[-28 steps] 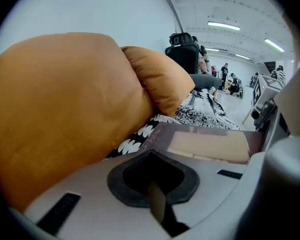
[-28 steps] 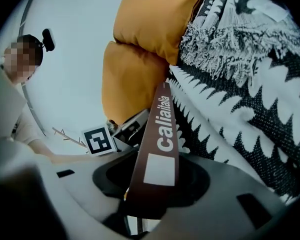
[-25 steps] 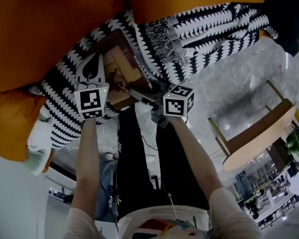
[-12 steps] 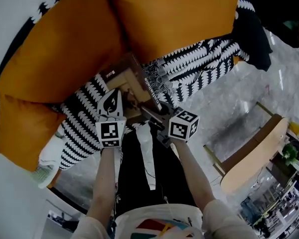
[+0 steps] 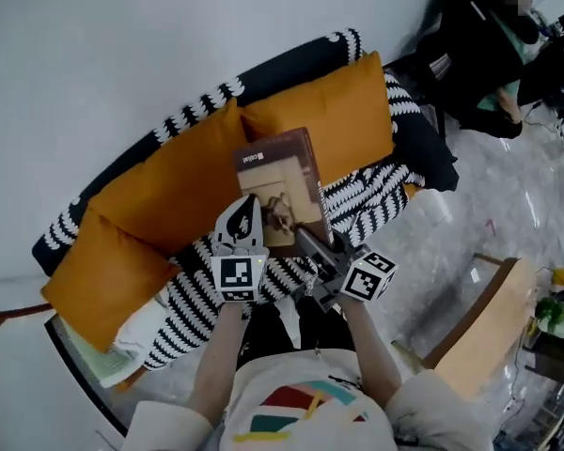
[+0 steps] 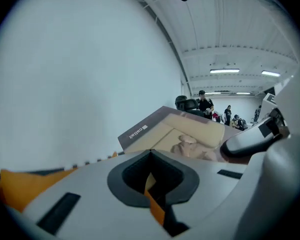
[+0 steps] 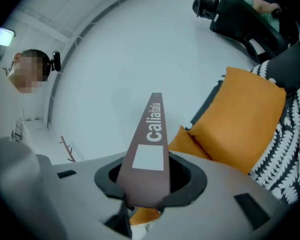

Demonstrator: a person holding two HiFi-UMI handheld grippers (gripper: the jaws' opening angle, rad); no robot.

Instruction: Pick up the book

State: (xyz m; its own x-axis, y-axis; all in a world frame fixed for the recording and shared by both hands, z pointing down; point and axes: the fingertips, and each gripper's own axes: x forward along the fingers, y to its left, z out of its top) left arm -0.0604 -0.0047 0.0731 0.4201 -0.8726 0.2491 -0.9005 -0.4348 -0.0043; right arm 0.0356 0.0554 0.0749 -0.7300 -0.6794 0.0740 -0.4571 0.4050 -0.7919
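Right gripper (image 5: 312,244): jaws have just been closing, now clamped on the spine of the book (image 5: 282,172). Left gripper (image 5: 244,216) seems to pinch the cover's lower edge. Book held aloft between both, in front of orange cushions (image 5: 164,200) and black-and-white throw (image 5: 371,205).

Book (image 5: 280,181) lower edge hidden behind left gripper (image 5: 247,207), right gripper (image 5: 308,241). Right jaws' tips covered by book spine. People (image 6: 206,103) at 3 o'clock, left gripper view: too small.
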